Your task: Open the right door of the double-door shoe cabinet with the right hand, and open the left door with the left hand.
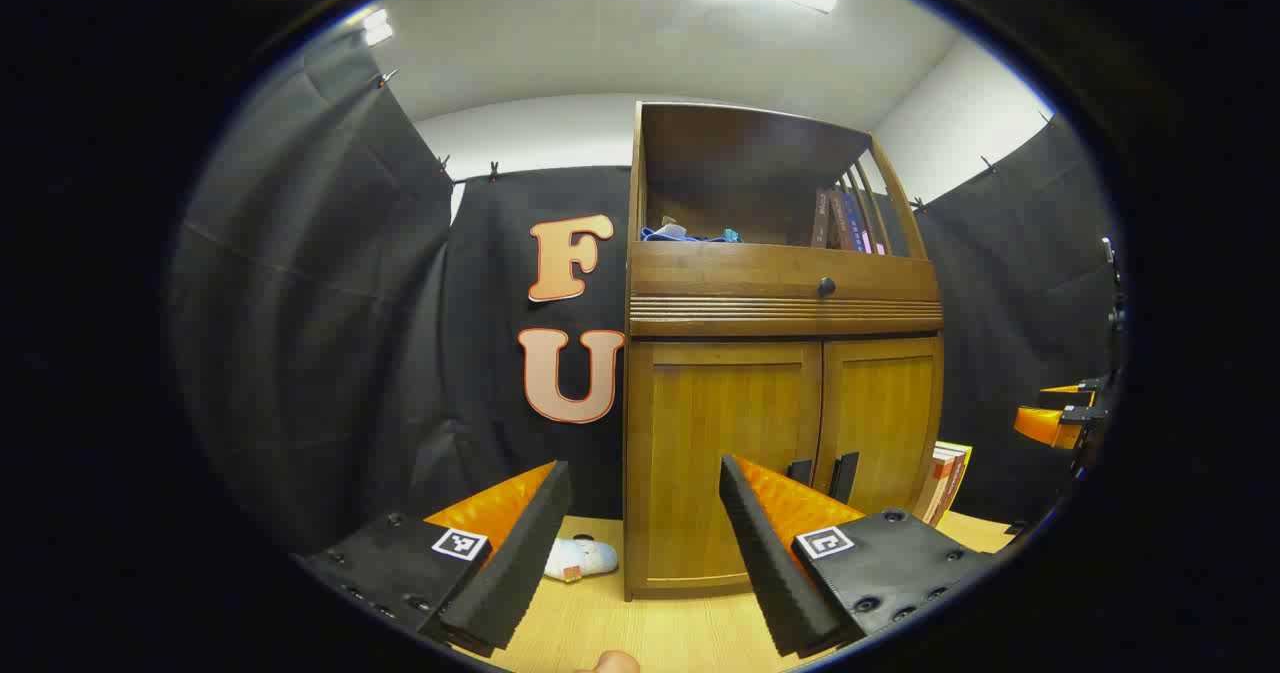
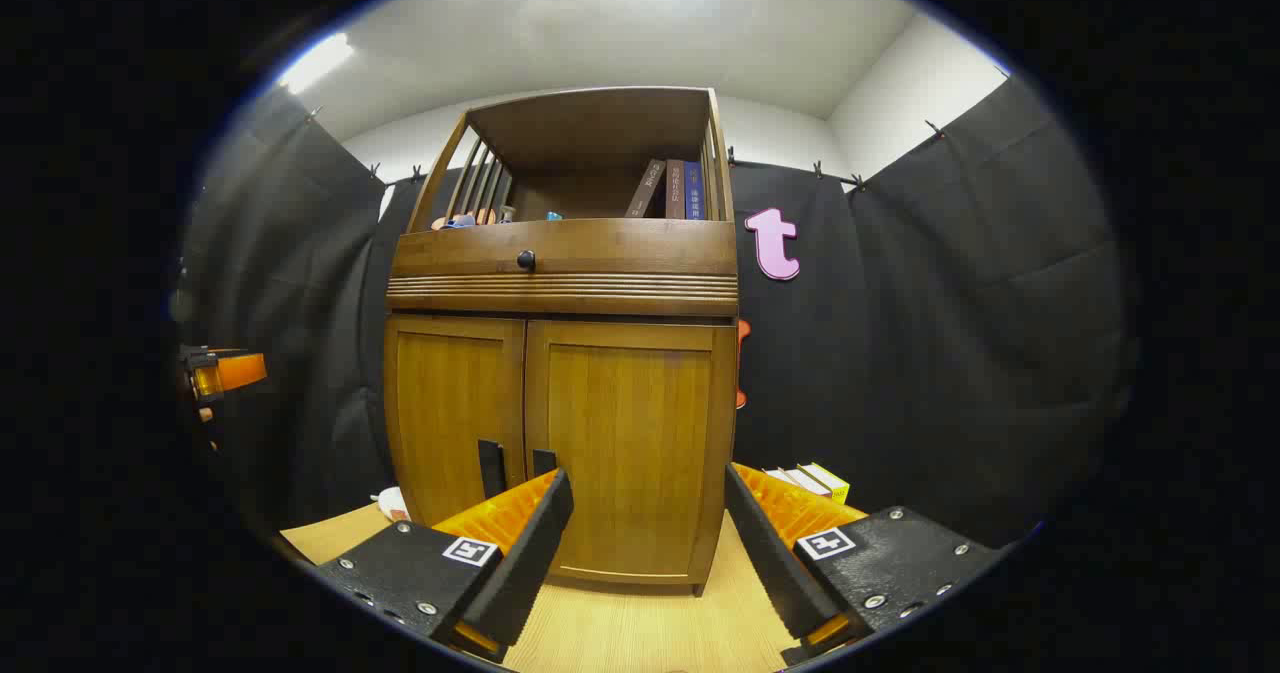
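The shoe cabinet (image 2: 560,393) is brown wood and stands upright on the light wooden floor (image 2: 640,633). Below its drawer (image 2: 565,248), the left door (image 2: 455,413) and right door (image 2: 625,443) are both closed, flush. Two dark vertical handles (image 2: 515,468) sit side by side at the centre seam, low on the doors.

In the left gripper view, the left hand-held gripper (image 1: 645,543) hides the lower part of the left door's handle (image 1: 800,471) behind its right finger. The other hand-held gripper (image 1: 1060,418), far to its right, is cut by the edge. A pale soft thing (image 1: 582,558) just ahead of its left finger is half hidden, perhaps a slipper. In the right gripper view, the right hand-held gripper (image 2: 648,543) covers the foot of the right door's handle (image 2: 543,461); the book spines (image 2: 675,189) above are too small to read.
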A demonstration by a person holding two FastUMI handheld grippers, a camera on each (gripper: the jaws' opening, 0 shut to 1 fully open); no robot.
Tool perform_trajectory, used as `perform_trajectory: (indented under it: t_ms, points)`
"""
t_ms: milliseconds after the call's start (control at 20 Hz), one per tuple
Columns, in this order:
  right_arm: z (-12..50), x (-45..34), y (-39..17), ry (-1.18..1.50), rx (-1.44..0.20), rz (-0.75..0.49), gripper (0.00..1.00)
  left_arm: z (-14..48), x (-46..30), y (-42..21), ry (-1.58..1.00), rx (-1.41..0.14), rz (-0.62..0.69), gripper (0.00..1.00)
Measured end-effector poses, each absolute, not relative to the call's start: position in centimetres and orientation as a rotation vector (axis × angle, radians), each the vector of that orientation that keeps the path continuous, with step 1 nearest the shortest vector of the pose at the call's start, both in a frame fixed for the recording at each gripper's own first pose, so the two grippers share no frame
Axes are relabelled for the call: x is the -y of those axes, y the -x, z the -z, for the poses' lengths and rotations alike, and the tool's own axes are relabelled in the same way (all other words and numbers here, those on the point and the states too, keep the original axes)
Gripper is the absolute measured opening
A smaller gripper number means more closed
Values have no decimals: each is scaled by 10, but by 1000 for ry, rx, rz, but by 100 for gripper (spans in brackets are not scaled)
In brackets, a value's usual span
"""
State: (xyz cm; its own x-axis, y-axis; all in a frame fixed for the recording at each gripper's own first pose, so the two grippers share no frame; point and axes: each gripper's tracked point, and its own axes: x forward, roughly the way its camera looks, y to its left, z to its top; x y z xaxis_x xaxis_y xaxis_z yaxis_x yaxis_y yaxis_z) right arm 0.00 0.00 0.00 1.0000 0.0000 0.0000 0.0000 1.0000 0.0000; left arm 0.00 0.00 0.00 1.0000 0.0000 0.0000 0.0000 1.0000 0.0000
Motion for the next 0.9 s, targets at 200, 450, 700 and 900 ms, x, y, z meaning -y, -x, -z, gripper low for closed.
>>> perform_trajectory:
  t_ms: [200, 450, 700, 900]
  points:
    - [-1, 2, 3, 5, 3, 6, 93, -1, 3, 1, 6, -4, 8, 98]
    - [0, 3, 4, 13, 2, 12, 93, -2, 5, 3, 10, 3, 15, 96]
    - [6, -2, 2, 4, -14, 11, 93, -1, 3, 6, 5, 0, 17, 97]
    - [10, -6, -1, -3, -28, 7, 93, -3, 0, 7, -2, 5, 12, 97]
